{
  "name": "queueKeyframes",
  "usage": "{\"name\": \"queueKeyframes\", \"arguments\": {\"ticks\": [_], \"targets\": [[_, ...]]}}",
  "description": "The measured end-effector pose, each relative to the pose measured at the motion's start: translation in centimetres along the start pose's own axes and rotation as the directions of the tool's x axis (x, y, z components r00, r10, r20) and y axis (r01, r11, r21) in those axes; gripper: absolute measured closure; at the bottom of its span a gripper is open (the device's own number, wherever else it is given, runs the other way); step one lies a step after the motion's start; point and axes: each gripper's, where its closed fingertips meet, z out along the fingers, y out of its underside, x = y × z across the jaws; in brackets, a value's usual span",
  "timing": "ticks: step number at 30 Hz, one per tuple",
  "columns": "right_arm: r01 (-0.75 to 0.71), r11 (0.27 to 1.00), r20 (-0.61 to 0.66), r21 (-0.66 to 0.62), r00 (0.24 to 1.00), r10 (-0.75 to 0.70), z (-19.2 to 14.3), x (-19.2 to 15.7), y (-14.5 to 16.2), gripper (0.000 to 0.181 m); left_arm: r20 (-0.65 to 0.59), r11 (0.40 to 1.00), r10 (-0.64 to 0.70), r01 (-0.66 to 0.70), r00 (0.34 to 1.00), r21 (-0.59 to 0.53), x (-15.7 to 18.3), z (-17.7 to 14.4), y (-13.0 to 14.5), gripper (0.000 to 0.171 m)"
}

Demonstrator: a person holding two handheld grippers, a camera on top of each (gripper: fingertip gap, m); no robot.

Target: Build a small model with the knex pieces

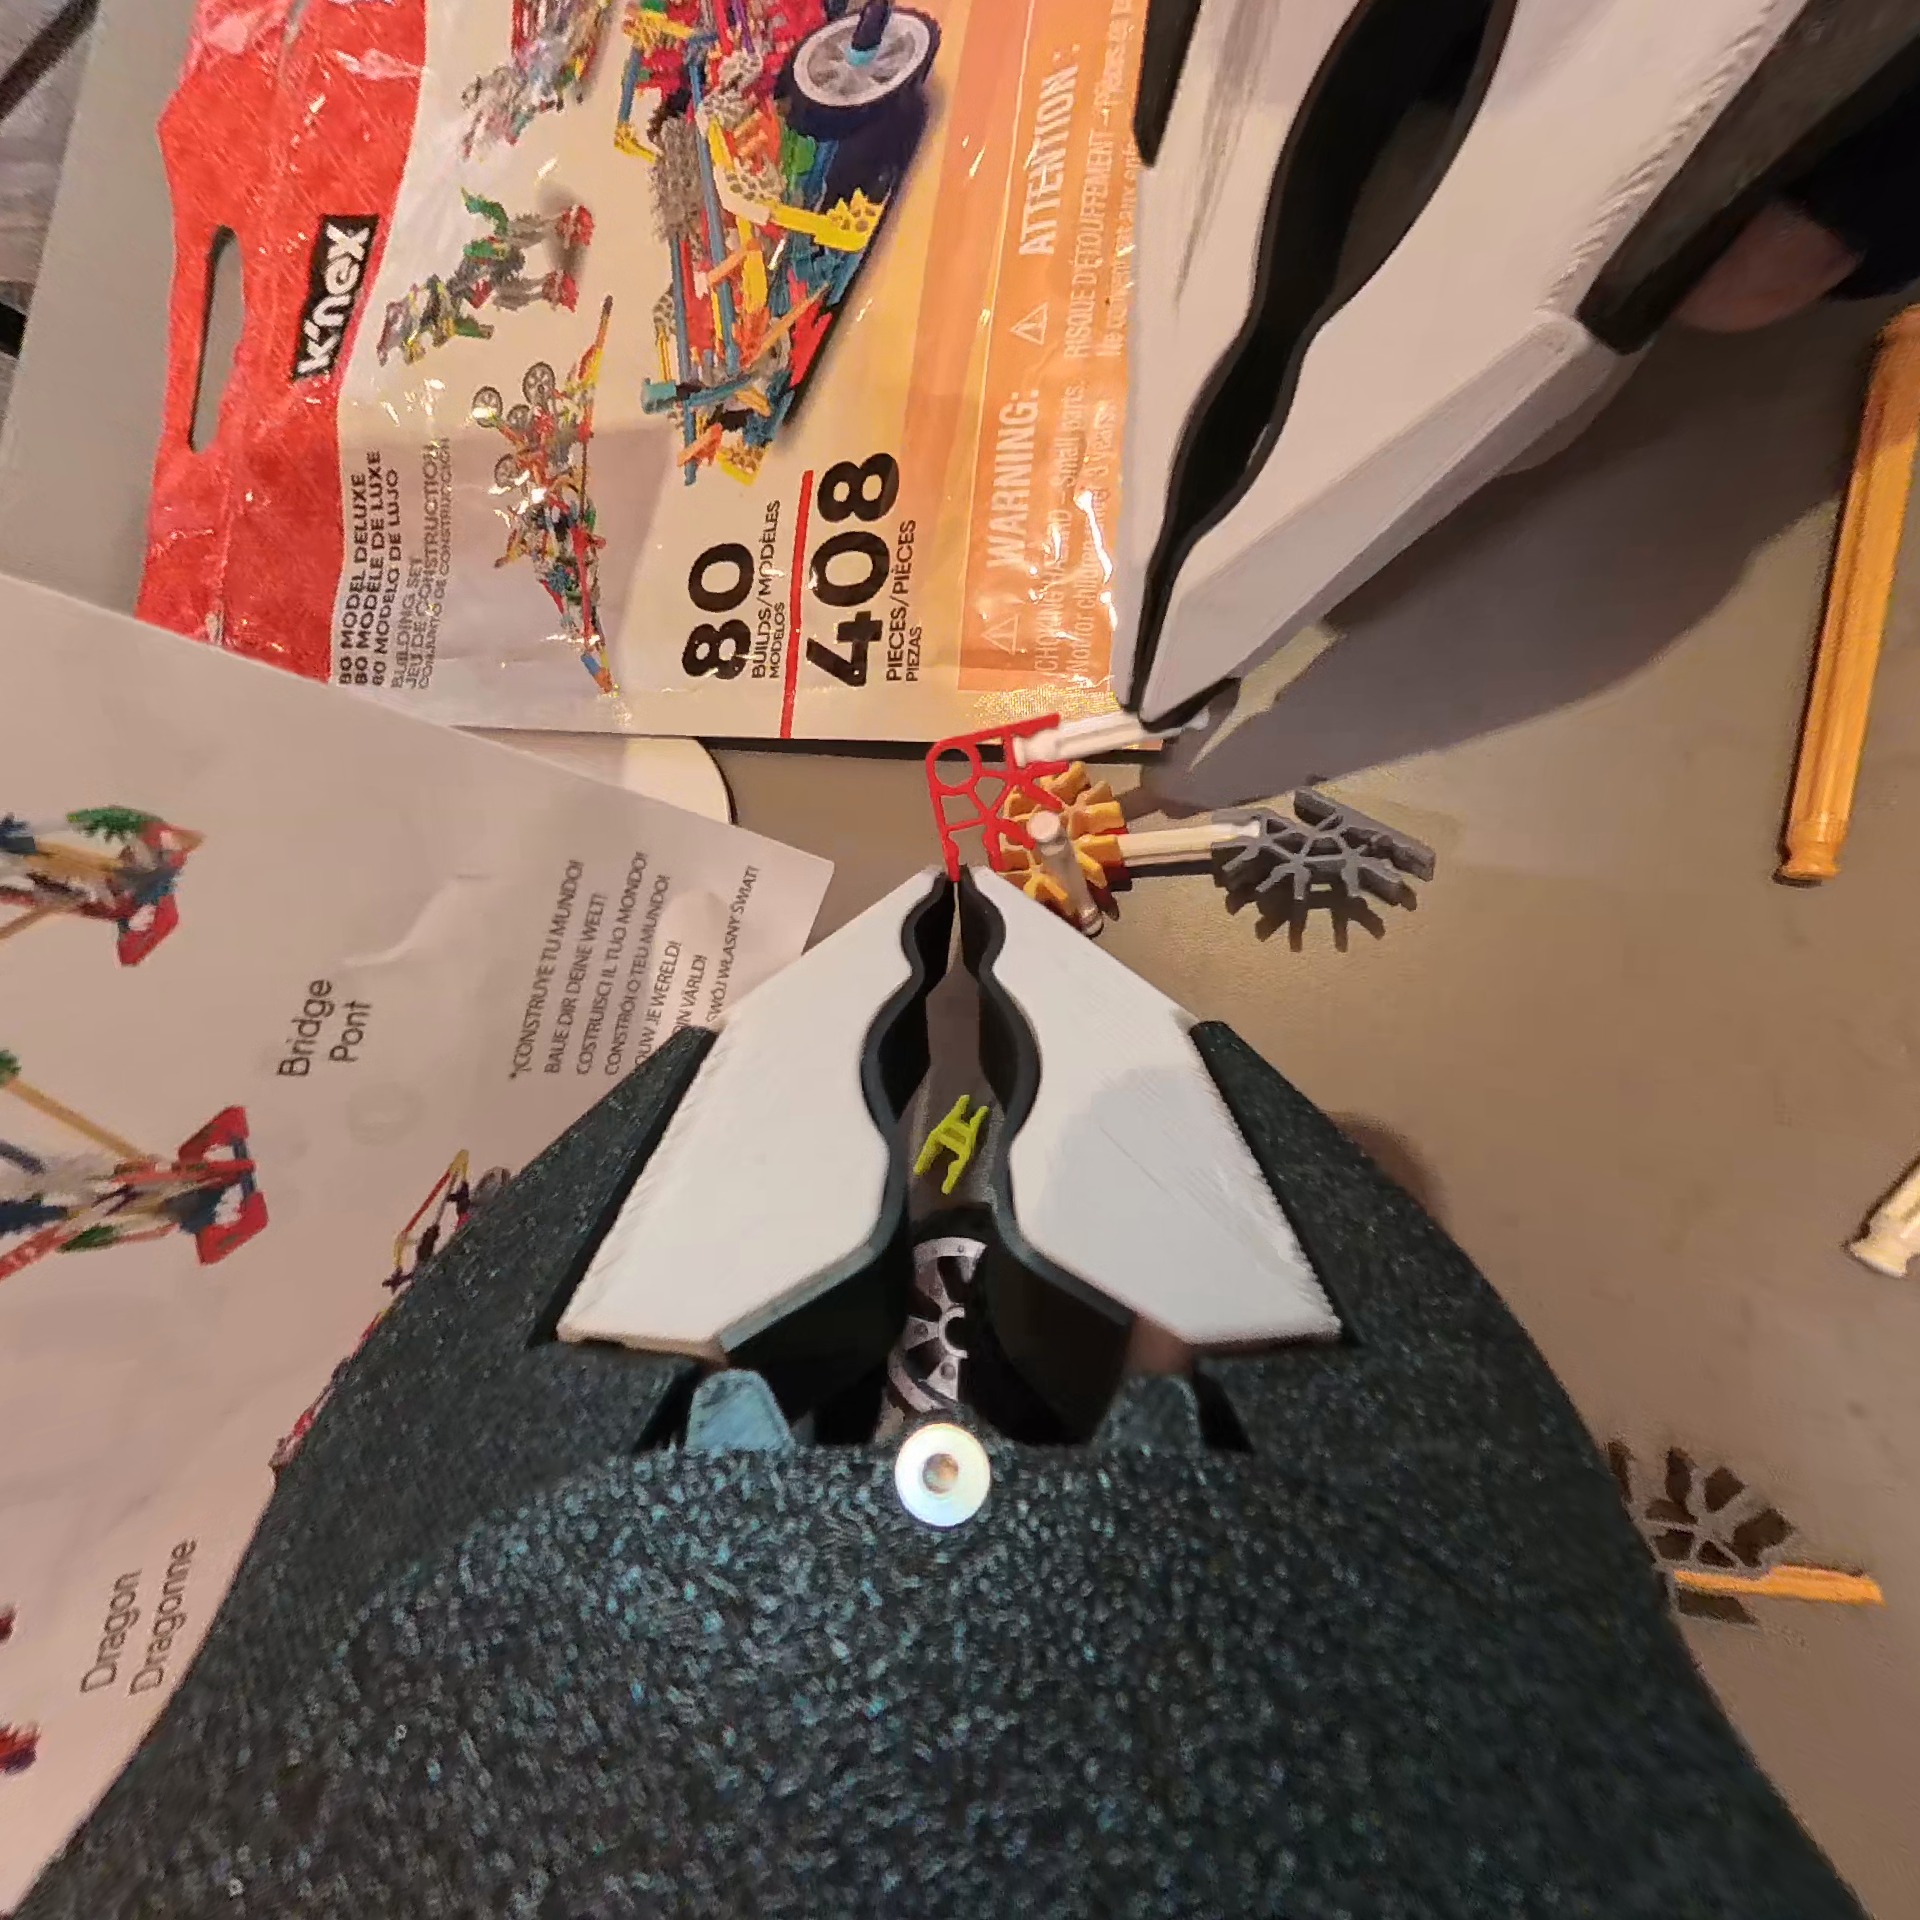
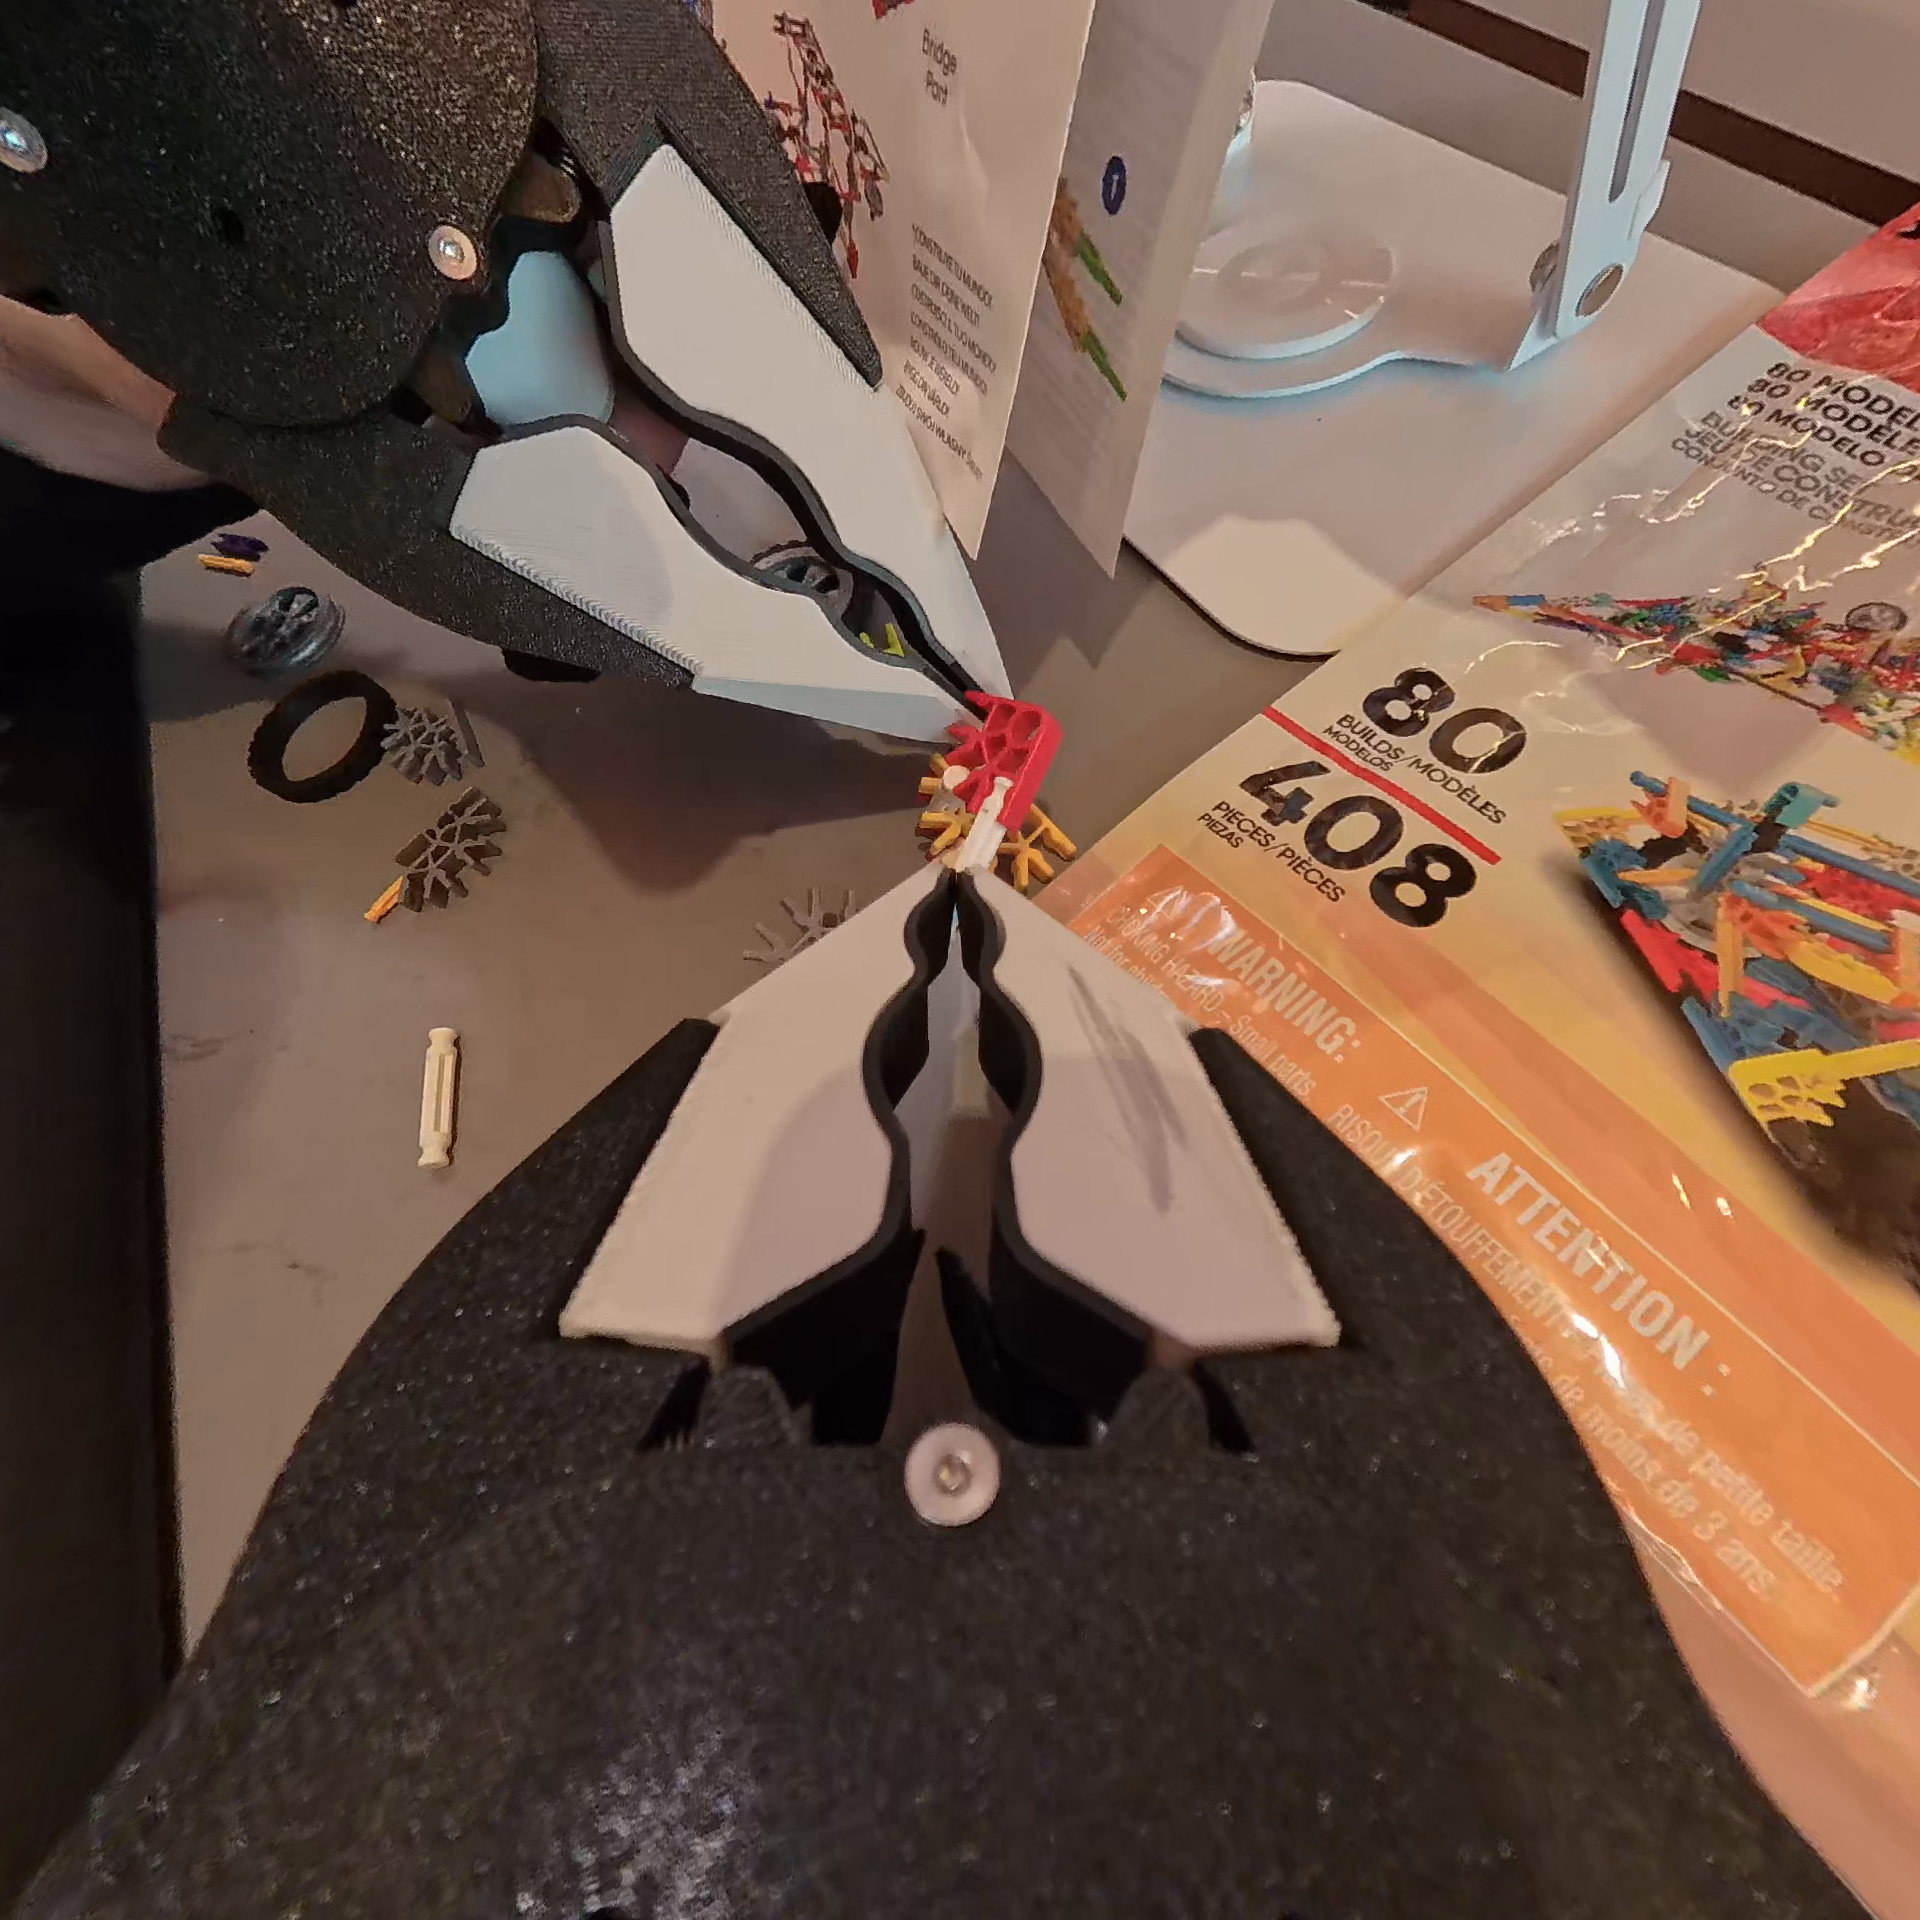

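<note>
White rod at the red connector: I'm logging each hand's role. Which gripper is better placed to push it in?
Right, probably. The right gripper is shut on the white rod, whose far end meets the red connector; the left gripper is shut on that connector's edge, only steadying it.

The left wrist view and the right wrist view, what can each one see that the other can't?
Only the left wrist view shows the long orange rod and the lime clip. Only the right wrist view shows the black tyre, the loose wheel hub and the white stand. Both show the left gripper pinching the red connector, the right gripper pinching a white rod, and the toy bag.
</note>
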Motion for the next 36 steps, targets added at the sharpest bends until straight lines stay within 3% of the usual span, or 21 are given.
{"name": "queueKeyframes", "arguments": {"ticks": [31,36], "targets": [[0.107,0.990,-0.006,-0.090,0.994,-0.108,1.0,-1.2,1.1,0.180,-0.043,0.999,-0.013,0.011,0.999,-0.044,0.6,-0.3,0.9,0.171],[0.113,0.989,-0.004,-0.099,0.993,-0.114,1.0,-1.2,1.3,0.180,-0.046,0.999,-0.013,0.011,0.999,-0.042,0.6,-0.5,1.0,0.163]]}}
